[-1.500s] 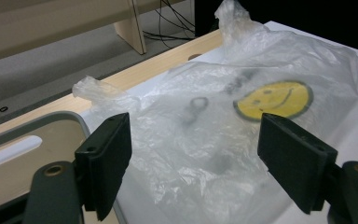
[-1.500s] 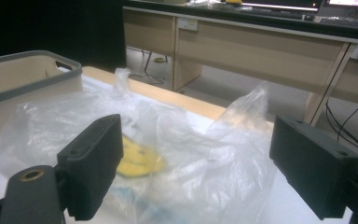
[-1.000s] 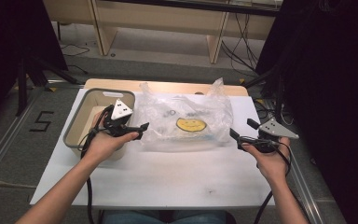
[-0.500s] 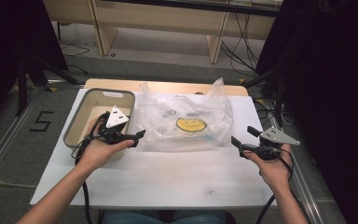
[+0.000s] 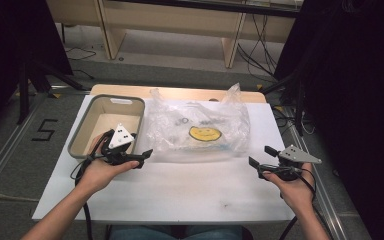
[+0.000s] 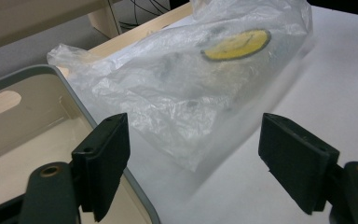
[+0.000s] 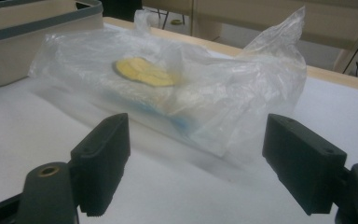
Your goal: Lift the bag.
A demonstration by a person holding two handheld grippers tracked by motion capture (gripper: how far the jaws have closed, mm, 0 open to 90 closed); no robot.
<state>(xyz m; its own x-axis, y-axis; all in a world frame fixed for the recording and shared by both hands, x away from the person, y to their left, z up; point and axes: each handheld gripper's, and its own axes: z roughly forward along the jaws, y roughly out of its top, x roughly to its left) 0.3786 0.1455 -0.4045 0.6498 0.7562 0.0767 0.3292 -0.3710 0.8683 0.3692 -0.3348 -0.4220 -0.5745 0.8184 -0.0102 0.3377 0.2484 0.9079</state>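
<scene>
Clear plastic bag [image 5: 198, 131] lies on the white table [image 5: 180, 192], toward the far half, with a yellow smiley disc [image 5: 204, 133] showing through its top and small dark items inside. Its near edge runs roughly parallel to the table's near edge; its far corners rise in crumpled peaks by the wooden strip [image 5: 180, 92] at the table's back.

Grey-rimmed beige tray [image 5: 80, 136] sits at the bag's left, its right wall just beside or touching the bag's left edge; which of the 2 cannot be told.

Left gripper [image 5: 142, 156] is held near the tray's near-right corner, pointing toward the bag's near-left corner. In the left gripper view [image 6: 193, 151] its jaws stand wide apart with nothing between the pads; the bag's corner lies just ahead.

Right gripper [image 5: 258, 158] is held off the bag's near-right corner, close to the table's right edge. In the right gripper view [image 7: 196, 149] its jaws stand wide, having just been closing slightly, and grip nothing; the bag's edge lies ahead of them.

Open room: the near half of the table between the 2 hands is bare white surface.
</scene>
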